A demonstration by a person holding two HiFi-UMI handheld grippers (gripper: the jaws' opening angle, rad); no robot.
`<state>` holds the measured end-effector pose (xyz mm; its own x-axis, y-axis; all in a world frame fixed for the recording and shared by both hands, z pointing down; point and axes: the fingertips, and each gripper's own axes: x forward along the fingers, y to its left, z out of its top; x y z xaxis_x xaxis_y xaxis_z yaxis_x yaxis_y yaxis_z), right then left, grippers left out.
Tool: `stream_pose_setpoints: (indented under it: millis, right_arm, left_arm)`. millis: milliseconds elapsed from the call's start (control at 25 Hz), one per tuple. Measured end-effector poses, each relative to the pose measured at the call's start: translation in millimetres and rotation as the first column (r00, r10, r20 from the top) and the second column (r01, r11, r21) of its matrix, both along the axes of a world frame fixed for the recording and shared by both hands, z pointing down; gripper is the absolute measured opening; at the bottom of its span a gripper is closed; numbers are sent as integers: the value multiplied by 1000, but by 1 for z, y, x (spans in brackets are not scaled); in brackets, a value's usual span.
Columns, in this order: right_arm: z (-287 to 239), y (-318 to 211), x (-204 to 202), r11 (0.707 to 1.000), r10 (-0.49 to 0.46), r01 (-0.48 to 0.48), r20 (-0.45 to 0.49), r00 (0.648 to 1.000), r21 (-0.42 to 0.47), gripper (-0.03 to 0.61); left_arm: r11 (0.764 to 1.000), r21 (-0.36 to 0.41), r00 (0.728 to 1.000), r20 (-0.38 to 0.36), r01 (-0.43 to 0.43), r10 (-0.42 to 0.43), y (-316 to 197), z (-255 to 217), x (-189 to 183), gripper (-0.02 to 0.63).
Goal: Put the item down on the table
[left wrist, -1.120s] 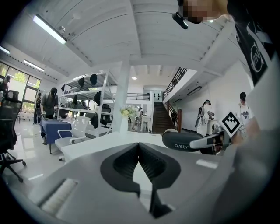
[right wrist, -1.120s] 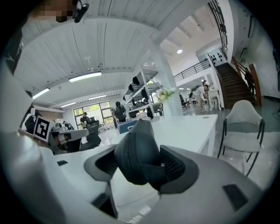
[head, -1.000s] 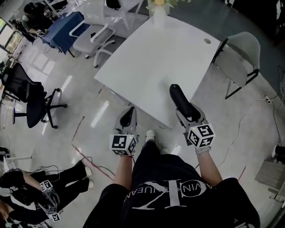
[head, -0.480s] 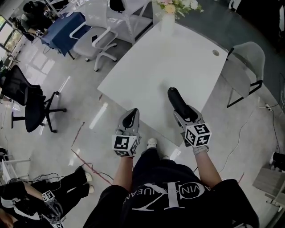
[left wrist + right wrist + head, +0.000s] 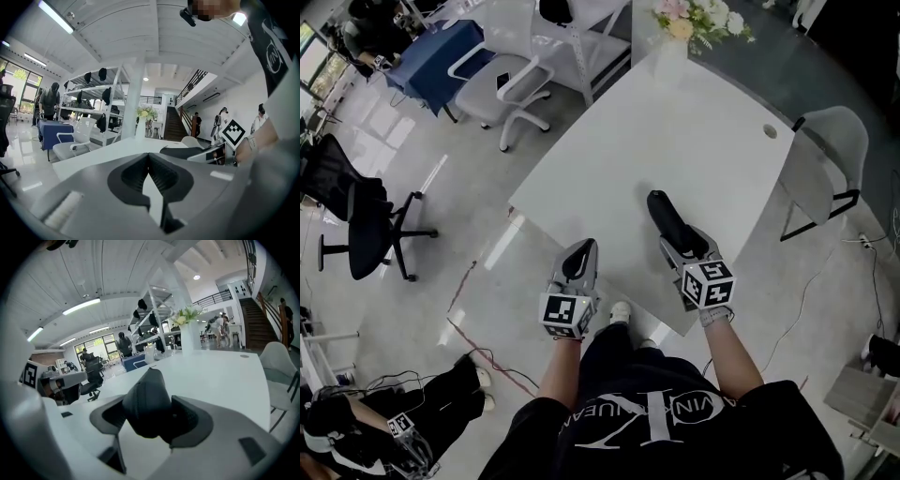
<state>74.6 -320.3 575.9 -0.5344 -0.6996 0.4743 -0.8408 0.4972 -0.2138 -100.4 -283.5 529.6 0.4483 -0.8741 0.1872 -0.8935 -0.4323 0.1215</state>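
Black item [image 5: 664, 214] pinched by right tool [image 5: 680, 242] over tabletop [image 5: 675, 122].
Grained matte skin is resolved only in right gripper view; left tool [image 5: 579, 258] is pressed together.

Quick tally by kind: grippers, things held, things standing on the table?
Grippers: 2, the left gripper and the right gripper
Held things: 1, the black item in the right gripper
On the table: 1, the flower vase
Total: 4
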Motion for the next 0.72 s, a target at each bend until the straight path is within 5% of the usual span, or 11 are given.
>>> stream_pose_setpoints:
  millis: [720]
  right_arm:
    - [26,-49,-46,996,-92,92,-100,991,1,281]
  left_arm:
    - [997,-57,999,-10,-48,48,-28,28,-2,12]
